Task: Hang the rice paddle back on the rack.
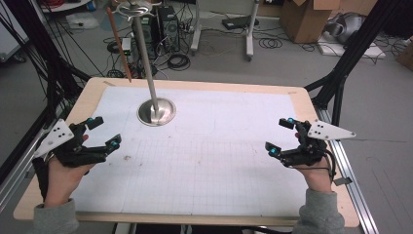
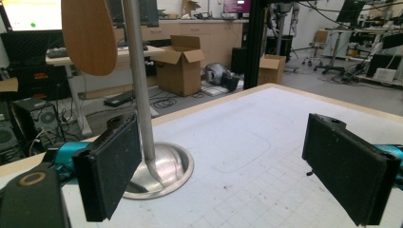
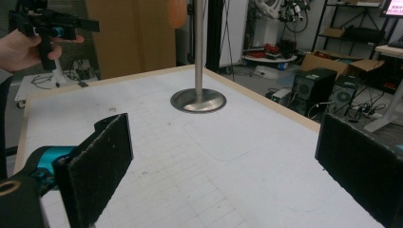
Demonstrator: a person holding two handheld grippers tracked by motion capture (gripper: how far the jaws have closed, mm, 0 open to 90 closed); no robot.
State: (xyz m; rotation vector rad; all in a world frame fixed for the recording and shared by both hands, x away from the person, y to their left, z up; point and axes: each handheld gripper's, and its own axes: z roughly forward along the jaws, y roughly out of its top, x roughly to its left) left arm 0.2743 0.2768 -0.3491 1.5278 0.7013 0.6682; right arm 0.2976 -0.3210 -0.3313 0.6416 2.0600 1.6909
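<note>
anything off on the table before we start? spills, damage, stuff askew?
Nothing serious. The metal stand sits upright on its round base, and both grippers, left gripper and right gripper, hover open with nothing between the jaws. Only blemish: a small brownish smudge on the white grid mat near the left gripper.

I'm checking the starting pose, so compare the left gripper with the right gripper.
The left gripper sits nearer the metal stand; the right gripper is farther from it, at the opposite side of the table. In the high view the left gripper's grey plate points toward the table's left edge, the right gripper's plate toward its right edge. Both are open, hold nothing, and hover over the white mat.
</note>
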